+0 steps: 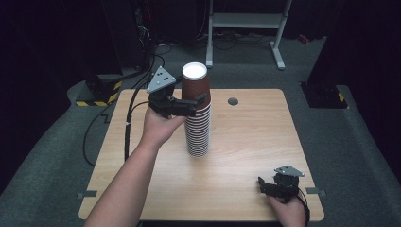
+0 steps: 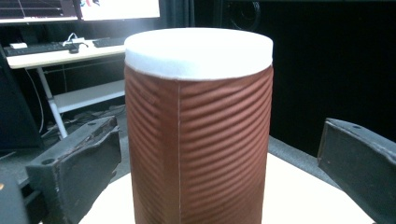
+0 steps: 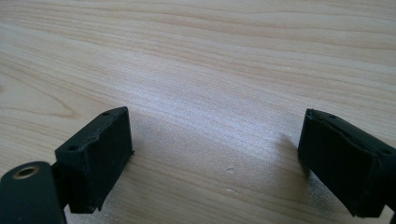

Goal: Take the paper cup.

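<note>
A tall stack of ribbed brown paper cups (image 1: 197, 127) stands upright near the middle of the wooden table (image 1: 250, 137). Its top cup (image 1: 195, 82) (image 2: 198, 130) is upside down, with the white base facing up. My left gripper (image 1: 195, 101) (image 2: 218, 135) is open around this top cup. One jaw stands on each side of the cup, and there is a gap between the cup and each pad. My right gripper (image 1: 270, 183) (image 3: 215, 135) is open low over bare wood (image 3: 210, 56) at the front right, with nothing between its jaws.
A round cable hole (image 1: 232, 101) sits in the table's far side, right of the stack. Behind the table stand a white metal frame (image 1: 246, 21) and a yellow-black striped base (image 1: 101, 94). The left gripper view shows a desk with keyboards (image 2: 51, 49) beyond the cup.
</note>
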The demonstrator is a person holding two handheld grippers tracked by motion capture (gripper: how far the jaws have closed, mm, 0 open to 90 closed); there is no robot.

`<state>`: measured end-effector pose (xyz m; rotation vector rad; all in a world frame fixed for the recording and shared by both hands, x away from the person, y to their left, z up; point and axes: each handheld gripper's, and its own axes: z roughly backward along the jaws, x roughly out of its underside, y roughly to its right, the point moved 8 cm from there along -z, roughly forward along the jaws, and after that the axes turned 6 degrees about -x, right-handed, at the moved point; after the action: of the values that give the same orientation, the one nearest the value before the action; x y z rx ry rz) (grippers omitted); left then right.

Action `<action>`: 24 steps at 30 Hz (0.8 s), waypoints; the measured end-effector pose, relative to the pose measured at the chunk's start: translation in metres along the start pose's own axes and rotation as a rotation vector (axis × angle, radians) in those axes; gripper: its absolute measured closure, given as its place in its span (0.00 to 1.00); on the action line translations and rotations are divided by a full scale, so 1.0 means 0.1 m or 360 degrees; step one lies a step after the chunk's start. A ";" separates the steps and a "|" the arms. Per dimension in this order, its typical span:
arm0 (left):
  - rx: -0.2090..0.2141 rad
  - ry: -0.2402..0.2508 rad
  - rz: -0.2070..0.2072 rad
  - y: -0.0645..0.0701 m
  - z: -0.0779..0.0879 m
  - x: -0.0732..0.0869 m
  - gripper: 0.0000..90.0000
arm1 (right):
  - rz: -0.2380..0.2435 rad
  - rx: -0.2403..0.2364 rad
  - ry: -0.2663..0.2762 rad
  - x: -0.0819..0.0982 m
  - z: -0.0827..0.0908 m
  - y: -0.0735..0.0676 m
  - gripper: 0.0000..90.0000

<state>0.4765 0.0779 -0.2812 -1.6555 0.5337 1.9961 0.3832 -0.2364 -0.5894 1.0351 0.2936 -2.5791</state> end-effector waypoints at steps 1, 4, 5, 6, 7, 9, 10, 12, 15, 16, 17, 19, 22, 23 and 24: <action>0.0004 0.0004 0.0010 -0.01 -0.01 0.00 0.00 | 0.0001 0.0000 0.0000 0.00 0.00 0.00 0.10; -0.0002 0.0007 0.0016 -0.03 -0.05 -0.01 0.01 | 0.0001 0.0000 0.0000 0.00 0.00 0.00 0.10; 0.0001 0.0001 0.0019 -0.03 -0.07 -0.01 0.01 | 0.0001 0.0000 0.0000 0.00 0.00 0.00 0.10; 0.0003 -0.0010 0.0017 -0.03 -0.09 0.00 0.01 | 0.0000 0.0000 0.0000 0.00 0.00 0.00 0.10; 0.0006 -0.0023 0.0015 -0.04 -0.11 0.01 0.01 | 0.0000 0.0000 0.0000 0.00 0.00 0.00 0.10; 0.0010 -0.0030 0.0025 -0.05 -0.14 0.03 0.01 | 0.0000 0.0001 0.0000 0.00 0.00 0.00 0.10; 0.0014 -0.0034 0.0036 -0.05 -0.17 0.04 0.02 | 0.0001 0.0000 0.0000 0.00 0.00 0.00 0.10; 0.0017 -0.0032 0.0044 -0.05 -0.18 0.04 0.02 | 0.0001 0.0000 0.0000 0.00 0.00 0.00 0.10; 0.0020 -0.0033 0.0040 -0.05 -0.22 0.07 0.04 | 0.0000 0.0000 -0.0001 0.00 0.00 0.00 0.10; 0.0019 -0.0029 0.0044 -0.05 -0.23 0.09 0.06 | 0.0001 0.0000 -0.0001 0.00 0.00 0.00 0.10; 0.0019 -0.0029 0.0044 -0.05 -0.23 0.09 0.07 | 0.0001 0.0000 -0.0001 0.00 0.00 0.00 0.10; 0.0016 -0.0008 0.0049 -0.06 -0.22 0.09 0.08 | 0.0001 0.0000 -0.0001 0.00 0.00 0.00 0.10; 0.0004 0.0000 0.0050 -0.07 -0.22 0.10 0.15 | 0.0001 -0.0001 0.0000 0.00 0.00 0.00 0.10; -0.0003 0.0006 0.0048 -0.08 -0.21 0.09 0.15 | 0.0001 -0.0001 0.0000 0.00 0.00 0.00 0.10; -0.0003 0.0016 0.0041 -0.08 -0.21 0.10 0.17 | 0.0001 0.0000 -0.0001 0.00 0.00 0.00 0.10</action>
<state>0.4960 0.0735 -0.2944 -1.6688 0.5598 2.0078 0.3831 -0.2364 -0.5894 1.0338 0.2934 -2.5792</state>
